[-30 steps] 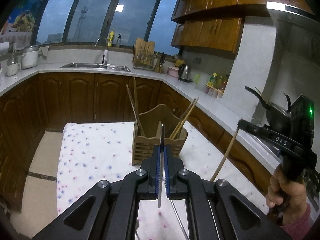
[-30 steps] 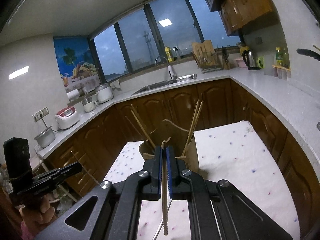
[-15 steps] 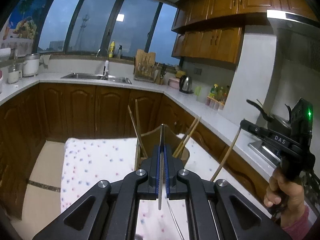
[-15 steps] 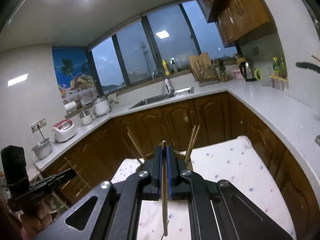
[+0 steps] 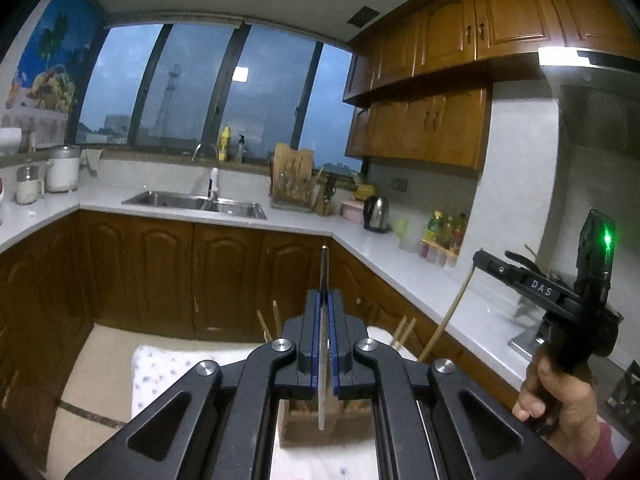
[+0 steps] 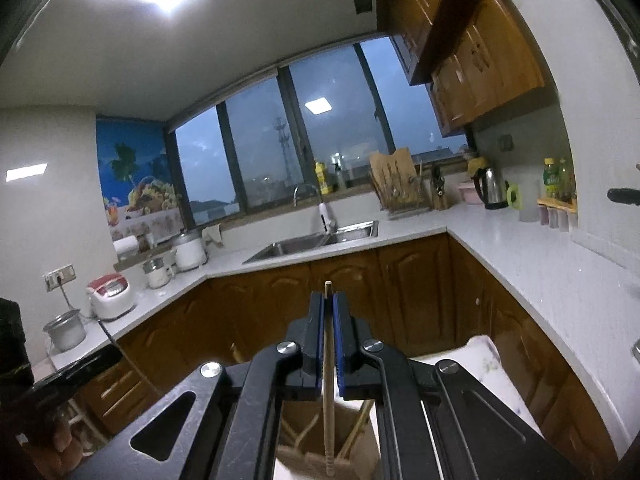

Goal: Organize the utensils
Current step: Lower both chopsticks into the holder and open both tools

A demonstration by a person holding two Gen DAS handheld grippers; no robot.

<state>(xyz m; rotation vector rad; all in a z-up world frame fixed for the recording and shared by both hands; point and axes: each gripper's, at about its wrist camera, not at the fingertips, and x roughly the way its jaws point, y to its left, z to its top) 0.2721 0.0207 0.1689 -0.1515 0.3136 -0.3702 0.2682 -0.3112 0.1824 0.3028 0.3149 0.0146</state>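
Two claws, each pinching one utensil. The left claw (image 5: 326, 316) is pressed together on a metal chopstick (image 5: 323, 280), held upright between the blue pads (image 5: 318, 332); its lower end hangs over the wooden utensil holder (image 5: 304, 426) at 6 o'clock. The right claw (image 6: 328, 316) is pressed together on a wooden chopstick (image 6: 329, 400), its tip down inside the holder's (image 6: 308, 412) opening. The holder stands on a worktop covered by a dotted cloth (image 5: 160, 364). More chopsticks (image 5: 402, 330) project from the holder at 1 o'clock.

Glossy wood cabinets (image 5: 224, 276), matt wooden chopstick (image 6: 329, 408), steel sink (image 5: 196, 202).
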